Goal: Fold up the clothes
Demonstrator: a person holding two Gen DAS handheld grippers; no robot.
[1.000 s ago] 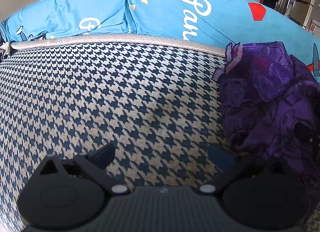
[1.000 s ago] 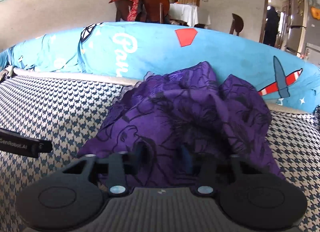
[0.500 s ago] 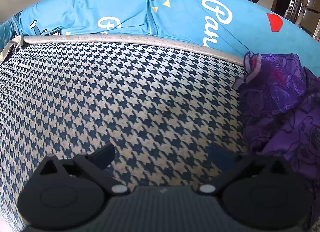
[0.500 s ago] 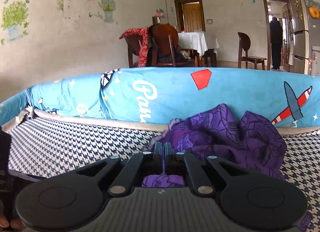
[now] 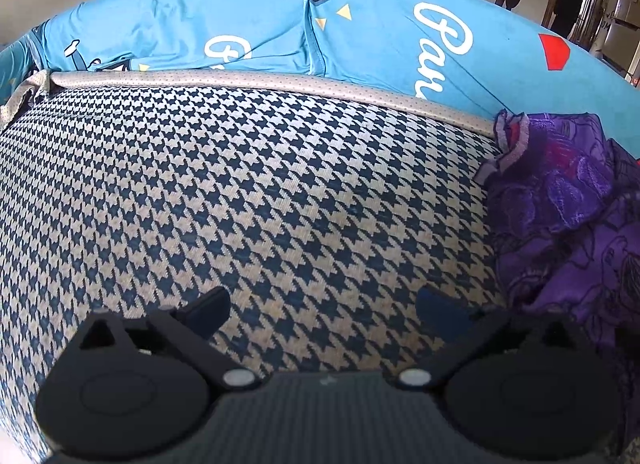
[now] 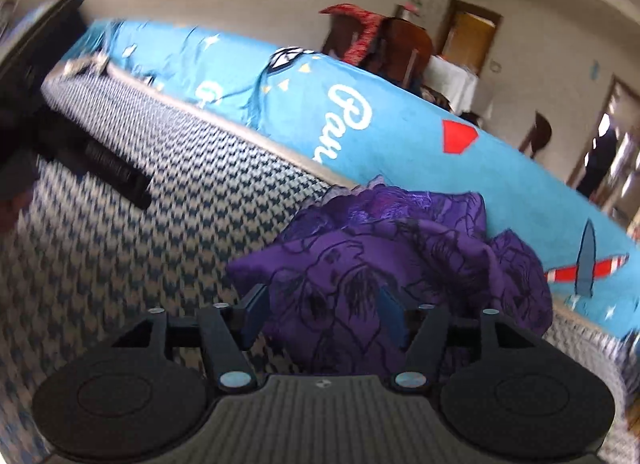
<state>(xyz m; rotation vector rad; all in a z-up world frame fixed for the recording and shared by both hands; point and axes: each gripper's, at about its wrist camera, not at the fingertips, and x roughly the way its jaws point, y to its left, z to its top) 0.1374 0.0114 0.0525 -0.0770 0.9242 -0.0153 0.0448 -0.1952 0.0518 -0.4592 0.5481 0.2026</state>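
where houndstooth cushion [image 5: 248, 192] meets blue backrest [image 5: 380, 36]

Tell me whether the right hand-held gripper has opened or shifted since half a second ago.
Yes. The right hand-held gripper was shut then and is open now, and has rolled: the blue backrest cover now slants across its view, with the purple garment between its fingers.

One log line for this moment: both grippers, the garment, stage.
left gripper: open over houndstooth cover, empty | right gripper: open, fingers straddling purple garment | garment: crumpled against blue cushion | stage: unfolded
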